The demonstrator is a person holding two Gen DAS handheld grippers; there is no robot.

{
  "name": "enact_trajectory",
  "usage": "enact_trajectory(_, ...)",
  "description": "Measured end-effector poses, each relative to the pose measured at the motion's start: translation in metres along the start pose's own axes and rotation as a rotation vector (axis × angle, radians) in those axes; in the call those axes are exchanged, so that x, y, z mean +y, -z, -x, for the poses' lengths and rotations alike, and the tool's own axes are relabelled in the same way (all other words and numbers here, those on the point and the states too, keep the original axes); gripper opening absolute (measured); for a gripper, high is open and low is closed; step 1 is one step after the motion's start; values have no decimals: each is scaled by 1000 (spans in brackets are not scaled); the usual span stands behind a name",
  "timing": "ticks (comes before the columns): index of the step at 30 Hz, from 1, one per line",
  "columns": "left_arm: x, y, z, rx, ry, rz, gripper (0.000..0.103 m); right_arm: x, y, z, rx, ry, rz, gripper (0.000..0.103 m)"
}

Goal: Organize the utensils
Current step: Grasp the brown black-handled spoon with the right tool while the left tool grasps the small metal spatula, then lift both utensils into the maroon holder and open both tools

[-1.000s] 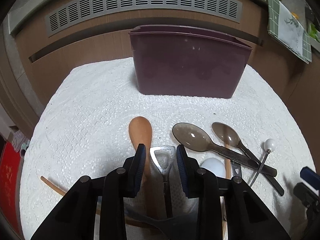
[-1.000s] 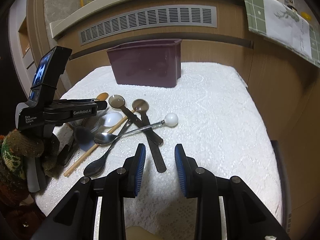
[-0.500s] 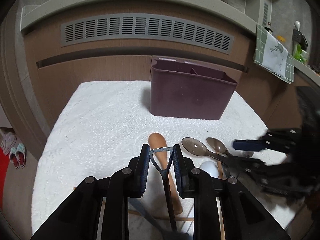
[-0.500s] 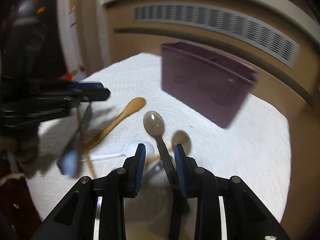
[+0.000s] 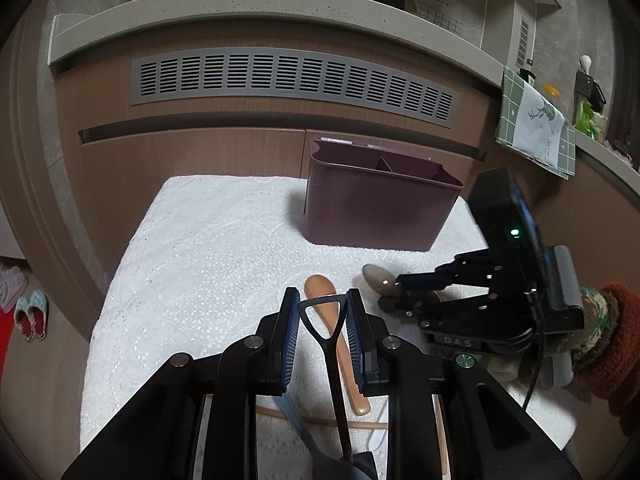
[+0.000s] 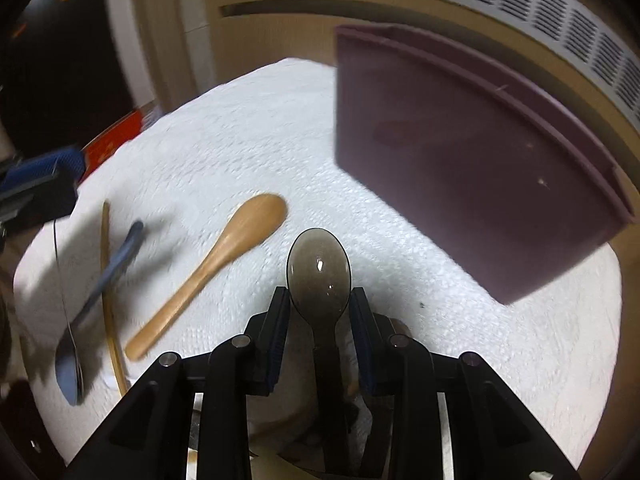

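Observation:
My left gripper (image 5: 322,316) is shut on the looped handle end of a dark grey ladle (image 5: 324,312), lifted above the white cloth; its bowl hangs low out of clear sight. My right gripper (image 6: 319,312) is low over the cloth with its jaws around the neck of a smoky translucent spoon (image 6: 319,270); they do not visibly press it. It also shows in the left wrist view (image 5: 416,282). A wooden spoon (image 6: 224,258) lies left of it. The purple divided utensil holder (image 5: 380,196) stands upright at the back.
The white textured cloth (image 5: 208,248) covers the table, with a wooden cabinet and grey vent (image 5: 296,80) behind. A thin wooden stick (image 6: 108,292) and the hanging ladle (image 6: 100,292) lie at left. A checked towel (image 5: 536,124) hangs at right.
My left gripper has closed on the ladle handle and lifted it up and back. My right gripper swung left and down onto the smoky spoon.

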State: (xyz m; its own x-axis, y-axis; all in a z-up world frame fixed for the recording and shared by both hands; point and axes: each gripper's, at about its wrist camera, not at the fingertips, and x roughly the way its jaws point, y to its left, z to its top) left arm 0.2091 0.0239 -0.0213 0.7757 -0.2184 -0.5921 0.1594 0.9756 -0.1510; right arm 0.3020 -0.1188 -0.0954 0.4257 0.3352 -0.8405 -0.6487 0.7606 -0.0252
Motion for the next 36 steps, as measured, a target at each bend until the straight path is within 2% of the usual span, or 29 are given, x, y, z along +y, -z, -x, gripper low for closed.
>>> enact_trajectory(8,-12,-4,25,-46,6,-27,24,8,16,68,-148,63,-77,27)
enact_trajectory(15,-29,-20,49,-108,17,-73,24,0,25,120,-232,102,-98,27)
enact_trajectory(19,-35,-35,51,-130,17,-97,23,-7,22,135,-283,119,-124,27)
enact_trajectory(25,-40,-93,58,-180,83,-99,23,-21,3,167,-386,134,-173,27)
enact_trajectory(28,-43,-138,60,-228,107,-103,23,-32,-23,204,-500,185,-191,27)
enact_trajectory(32,-39,-191,41,-268,160,-73,23,-52,-64,243,-652,241,-231,27)
enact_trajectory(36,-35,-218,11,-268,146,-74,23,-74,-90,243,-727,281,-249,27)
